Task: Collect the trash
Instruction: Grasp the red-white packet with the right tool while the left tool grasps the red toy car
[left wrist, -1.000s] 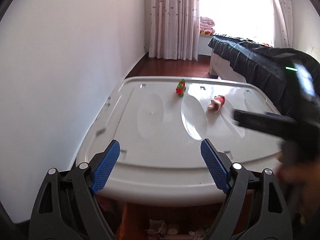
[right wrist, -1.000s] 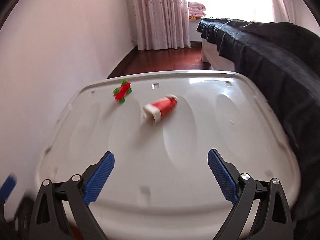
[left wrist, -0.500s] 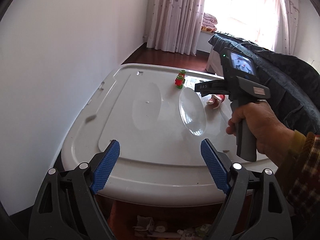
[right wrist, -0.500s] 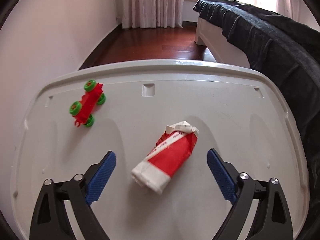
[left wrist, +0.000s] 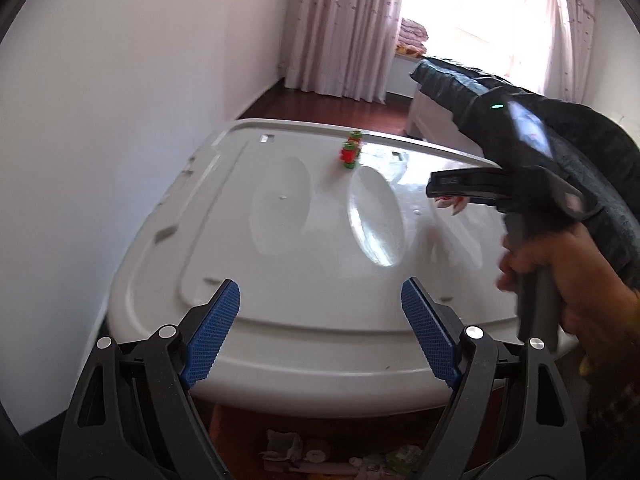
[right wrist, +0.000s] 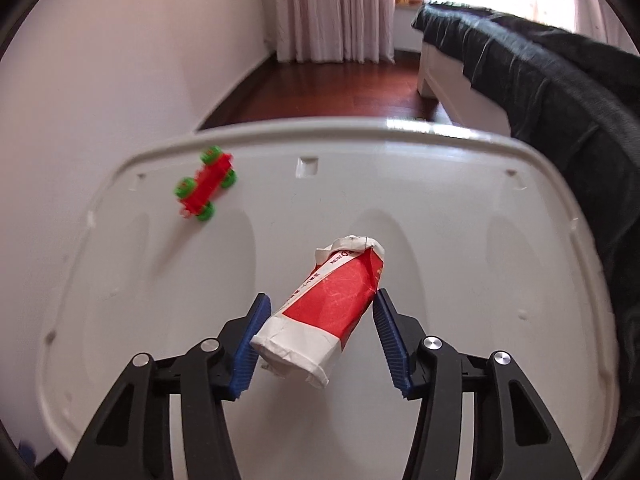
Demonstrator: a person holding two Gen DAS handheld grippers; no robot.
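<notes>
Since 0.5 s ago the right hand-held gripper has closed in on the carton: fingers were wide apart w/ the carton lying loose between them, now the blue pads sit narrow, left pad touching the white end of the carton, right pad just at its red side. Whether it's fully clamped can't be told; pads hug it on both sides. Carton is crumpled, red w/ white ends, lower center of right wrist frame, tilted w/ its top pointing to upper right, on the white surface. Toy car, red w/ green wheels, upper left of that frame, well apart from the carton, slightly blurred.

Left wrist view: left hand-held gripper wide open, holding nothing, over the near edge of the surface. Right hand at right of frame grips the other gripper's handle, blurred. Only a bit of carton peeks under that gripper's body. Toy car at upper center. Bed w/ dark cover upper right, curtain at top.
</notes>
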